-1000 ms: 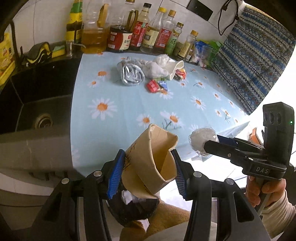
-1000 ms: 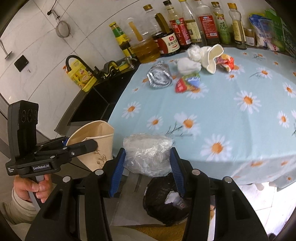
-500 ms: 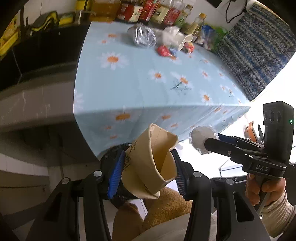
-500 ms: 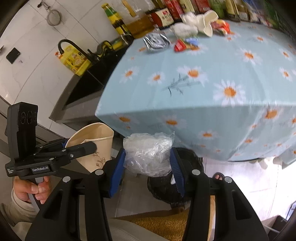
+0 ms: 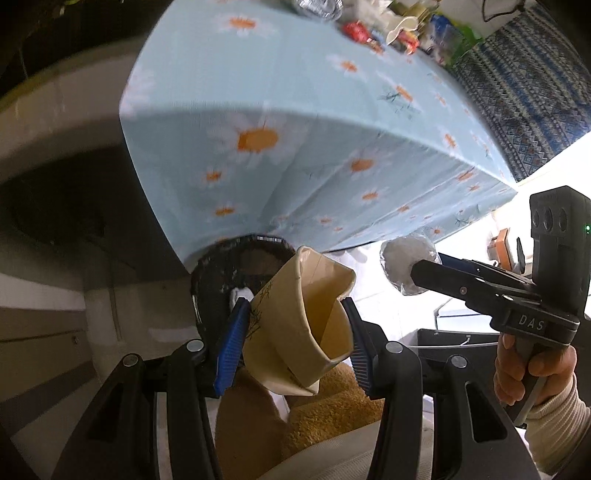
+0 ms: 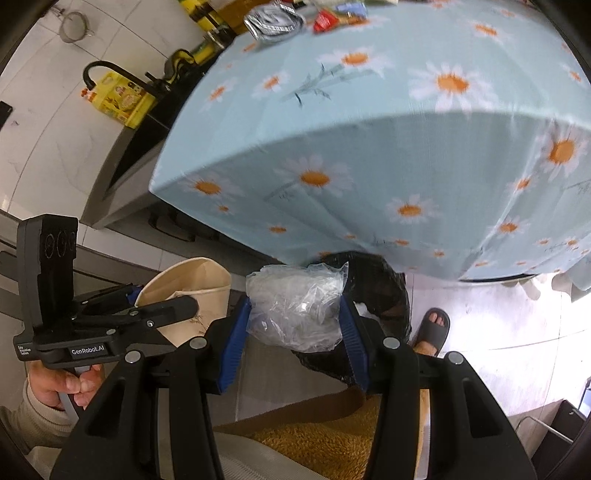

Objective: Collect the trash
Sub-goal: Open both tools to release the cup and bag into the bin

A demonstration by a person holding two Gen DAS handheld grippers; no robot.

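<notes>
My left gripper point(image 5: 293, 336) is shut on a crushed tan paper cup point(image 5: 303, 325), held low beside a black trash bin point(image 5: 221, 266) on the floor under the table edge. My right gripper point(image 6: 293, 330) is shut on a crumpled clear plastic bag point(image 6: 295, 306), held just over the bin point(image 6: 384, 280). The cup shows at the left of the right wrist view point(image 6: 192, 284), and the bag shows in the left wrist view point(image 5: 404, 260). More trash lies far back on the table: a foil tray point(image 6: 275, 18) and red wrappers point(image 6: 325, 18).
The table with the blue daisy cloth point(image 6: 369, 147) hangs over the bin. A dark sink point(image 6: 122, 155) and yellow bottle point(image 6: 118, 98) stand left. The person's sandalled foot point(image 6: 432, 328) is right of the bin. A patterned cloth point(image 5: 517, 92) hangs at far right.
Both grippers have dropped from table height to below the table edge, down toward the black bin, each still holding its item.
</notes>
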